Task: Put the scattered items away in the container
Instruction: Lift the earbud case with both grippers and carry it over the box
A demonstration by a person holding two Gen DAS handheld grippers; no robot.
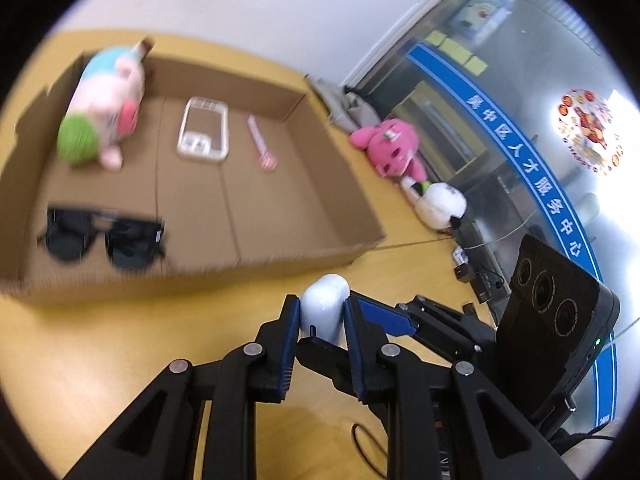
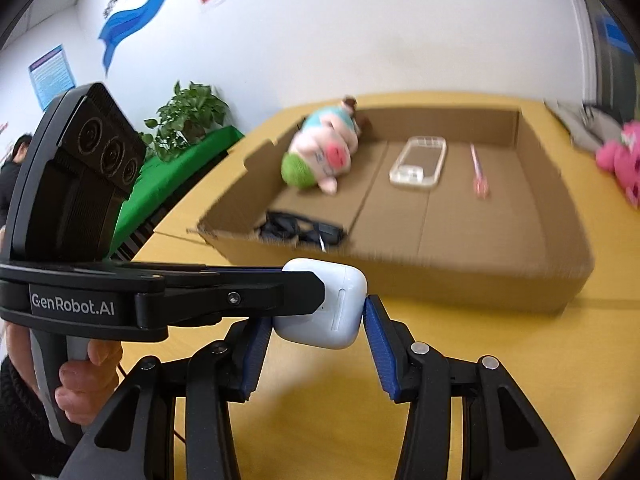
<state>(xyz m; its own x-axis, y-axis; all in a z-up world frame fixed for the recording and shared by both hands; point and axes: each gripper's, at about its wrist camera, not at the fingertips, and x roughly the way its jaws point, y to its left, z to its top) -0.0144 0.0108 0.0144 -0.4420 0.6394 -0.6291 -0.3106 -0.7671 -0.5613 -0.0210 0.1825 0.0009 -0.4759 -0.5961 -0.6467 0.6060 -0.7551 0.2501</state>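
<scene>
My left gripper (image 1: 321, 320) is shut on a white earbud case (image 1: 323, 311), held above the yellow table in front of the cardboard box (image 1: 344, 258). In the right wrist view the same case (image 2: 332, 308) sits between the fingers of my right gripper (image 2: 316, 320), whose jaws stand wider than the case; the left gripper's finger (image 2: 240, 300) crosses in from the left and grips it. The box (image 2: 460, 280) holds a pink pig plush (image 1: 106, 108), a clear phone case (image 1: 204, 130), a pink pen (image 1: 260, 144) and black sunglasses (image 1: 104, 238).
A pink plush (image 1: 390, 146) and a white plush (image 1: 440, 202) lie on the table right of the box, by a grey cloth (image 1: 340, 108). A glass wall stands to the right. A potted plant (image 2: 188, 120) and a green surface stand left of the table.
</scene>
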